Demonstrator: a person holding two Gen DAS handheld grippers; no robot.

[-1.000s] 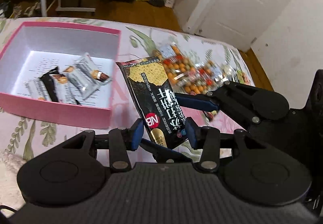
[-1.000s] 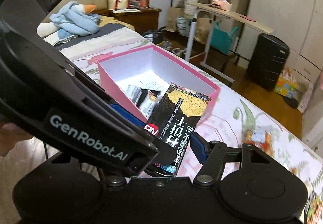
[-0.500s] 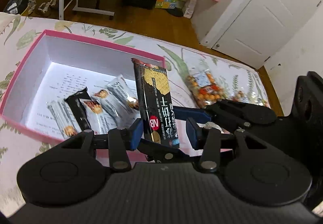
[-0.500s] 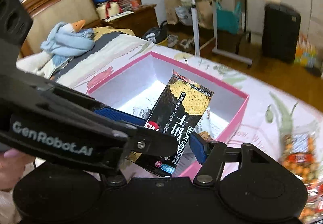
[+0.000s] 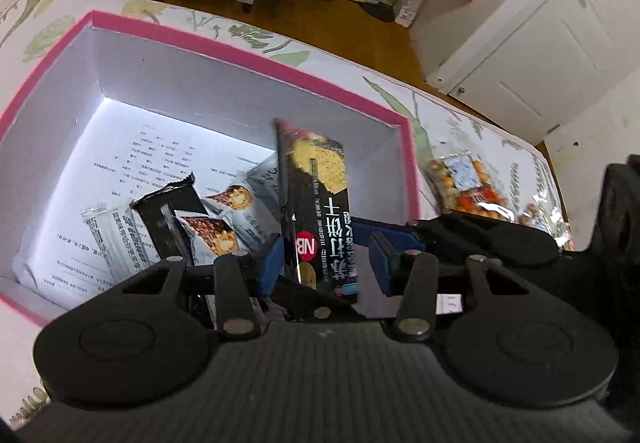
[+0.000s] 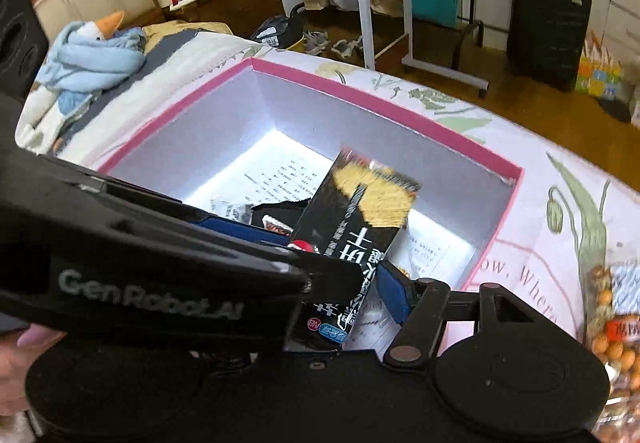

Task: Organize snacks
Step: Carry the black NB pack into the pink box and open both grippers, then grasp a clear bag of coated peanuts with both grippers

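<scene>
Left gripper (image 5: 326, 263): jaws are opening. The pack (image 5: 320, 211) is between them, and there's now a gap at the 3 o'clock pad, so it's letting go.
Right gripper (image 6: 332, 295): jaws fairly wide, about the pack's width. The 3 o'clock pad is on the pack's edge and the other pad is hidden under the left gripper. Reads as the grip carrying the pack.

Change: a second ago the pack hung over the bedspread (image 5: 460, 115), just outside the box (image 5: 248, 47) at its 3 o'clock wall. Both grippers have since dropped and swung to 10 o'clock. The pack is now upright and tilted, inside the box outline. It sits above the bars (image 5: 208, 231) near the 3 o'clock wall and isn't on the floor yet.
Meaning: the carry is done and we're in the release phase. Once the right jaws let go, the pack should fall flat onto or beside the bars.

Counts:
- grippers: 2
- black cracker pack: 1, in the air
- bars in box: 1 black, at least 3 silver; overlap hides any more
- pink box: 1
- nut bags (image 5: 464, 183) on the bedspread at 2 o'clock, outside the box: at least 2, still to sort
</scene>
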